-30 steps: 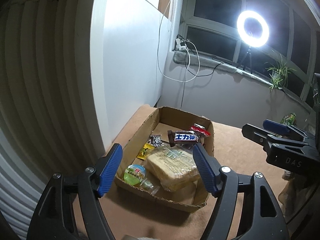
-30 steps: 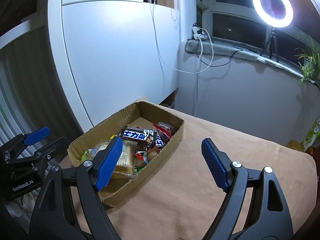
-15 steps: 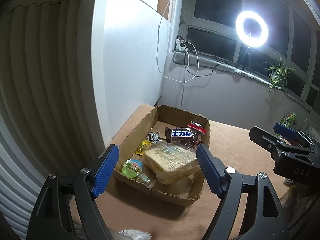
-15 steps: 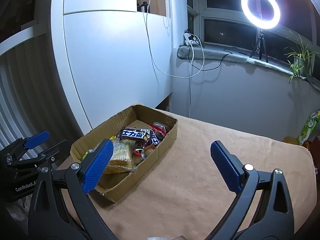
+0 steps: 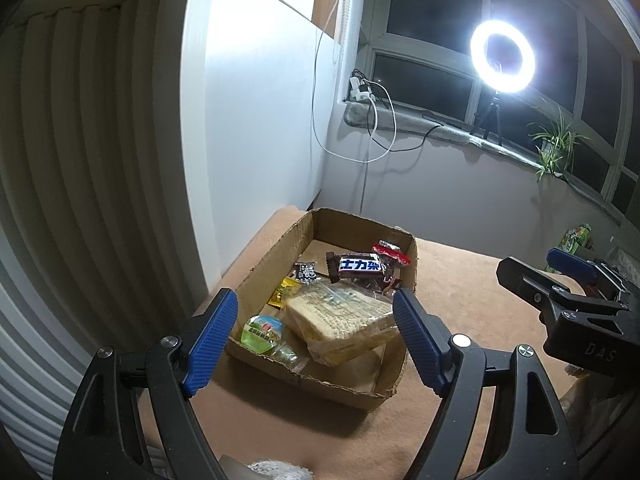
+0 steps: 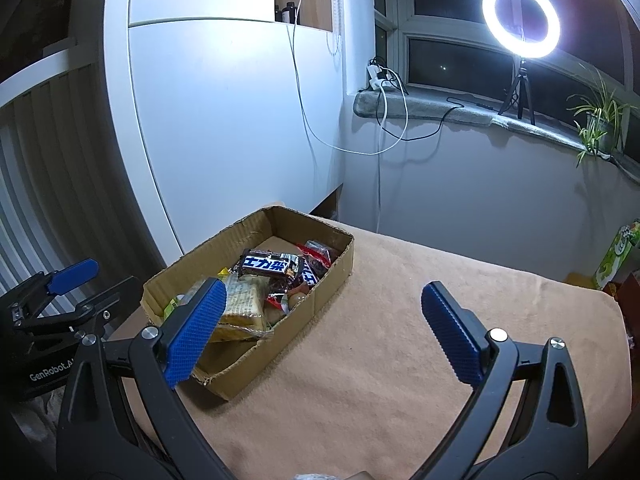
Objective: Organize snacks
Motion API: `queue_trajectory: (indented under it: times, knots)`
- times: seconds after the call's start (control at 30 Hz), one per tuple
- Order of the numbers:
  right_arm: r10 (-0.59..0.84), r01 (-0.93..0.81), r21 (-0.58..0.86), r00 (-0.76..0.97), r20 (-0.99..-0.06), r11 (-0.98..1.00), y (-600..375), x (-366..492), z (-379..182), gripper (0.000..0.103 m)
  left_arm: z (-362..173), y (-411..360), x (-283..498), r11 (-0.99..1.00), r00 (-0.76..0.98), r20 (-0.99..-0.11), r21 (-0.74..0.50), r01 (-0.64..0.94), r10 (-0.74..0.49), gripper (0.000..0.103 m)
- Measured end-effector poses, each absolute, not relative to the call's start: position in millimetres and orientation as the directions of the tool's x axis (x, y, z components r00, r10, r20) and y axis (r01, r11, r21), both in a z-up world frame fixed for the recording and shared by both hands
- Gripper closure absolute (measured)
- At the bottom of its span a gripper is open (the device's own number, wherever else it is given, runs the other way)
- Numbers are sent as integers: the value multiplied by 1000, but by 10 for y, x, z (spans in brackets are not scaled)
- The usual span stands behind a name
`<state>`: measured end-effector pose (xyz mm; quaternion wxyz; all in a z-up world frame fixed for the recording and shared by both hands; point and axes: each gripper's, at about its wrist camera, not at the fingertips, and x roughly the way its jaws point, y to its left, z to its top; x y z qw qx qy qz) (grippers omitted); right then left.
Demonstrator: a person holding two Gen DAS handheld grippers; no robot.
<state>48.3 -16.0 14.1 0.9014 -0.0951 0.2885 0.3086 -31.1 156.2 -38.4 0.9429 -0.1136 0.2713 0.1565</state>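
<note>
Both grippers are spread wide with nothing between the pads: the left gripper (image 5: 314,338) hangs over the near end of the cardboard box (image 5: 414,264), and the right gripper (image 6: 320,330) sits over bare tan cloth just right of that same box. Compared with a second ago the jaws on both have spread wider, and the right one shows it most, its pads sitting much further apart in its own view. The left view also shows the box a touch further off than before, and the other gripper now sits further toward the right edge.

The snacks are all inside the box, which rests on the cloth-covered desk (image 6: 440,320) near its left edge, close to the white cabinet (image 6: 224,120). Nothing in it has shifted. Contents, near to far: a little green jelly cup (image 5: 262,330) in the near-left corner, a clear-wrapped slab of bread or cake (image 5: 340,322) leaning up on its neighbours, a small yellow packet (image 5: 285,294) and a small black-and-white packet (image 5: 306,271) along the left wall, then a chocolate bar (image 5: 358,266) with a blue-and-white label lying on top of the pile, and a red wrapper (image 5: 391,252) at the far right. The far end of the box floor is bare.

Further out there's a green carton (image 6: 618,258) off past the right end of the desk, a ring light (image 6: 520,18) on a tripod on the windowsill, and a potted plant (image 6: 600,120) beside it
</note>
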Motion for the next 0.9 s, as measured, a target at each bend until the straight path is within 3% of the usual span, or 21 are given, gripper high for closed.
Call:
queue_trajectory:
  times: [0.9]
  knots:
    - [506,-622,7,631,-588,783,-145,473,108,3,-374,1549,-326,926,805,-544,-124,-357,237,23]
